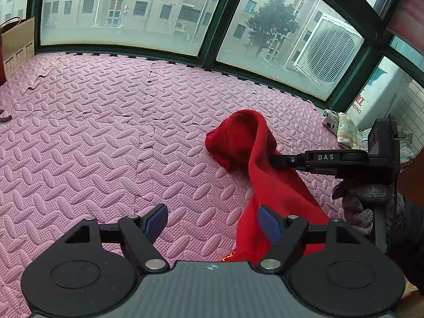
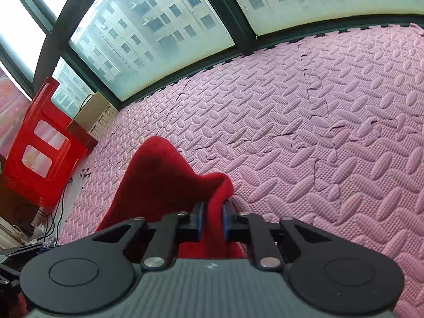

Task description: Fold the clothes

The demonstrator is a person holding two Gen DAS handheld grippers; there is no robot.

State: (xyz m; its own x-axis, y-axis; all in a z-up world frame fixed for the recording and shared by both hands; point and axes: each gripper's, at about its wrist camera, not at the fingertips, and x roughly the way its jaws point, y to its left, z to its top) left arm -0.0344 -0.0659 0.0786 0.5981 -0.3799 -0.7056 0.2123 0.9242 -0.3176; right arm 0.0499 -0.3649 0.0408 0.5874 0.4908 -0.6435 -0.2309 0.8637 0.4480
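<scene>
A red knitted garment (image 1: 254, 159) lies bunched on the pink foam mat (image 1: 106, 132), with one strip lifted off it. In the left wrist view my left gripper (image 1: 214, 224) stands open low over the mat; its right blue pad (image 1: 269, 222) sits against the garment's edge and nothing is between the pads. My right gripper (image 1: 274, 160) reaches in from the right, held by a gloved hand (image 1: 363, 198), and pinches the raised strip. In the right wrist view the right gripper (image 2: 213, 221) is shut on a fold of the red garment (image 2: 159, 180).
Large windows (image 1: 132, 13) run along the mat's far edge. A brown paper bag (image 1: 17, 45) stands at far left. Folded patterned cloths (image 1: 344, 129) lie at far right. A red plastic stool (image 2: 39, 143), a cardboard box (image 2: 92, 114) and cables (image 2: 53, 220) sit beside the mat.
</scene>
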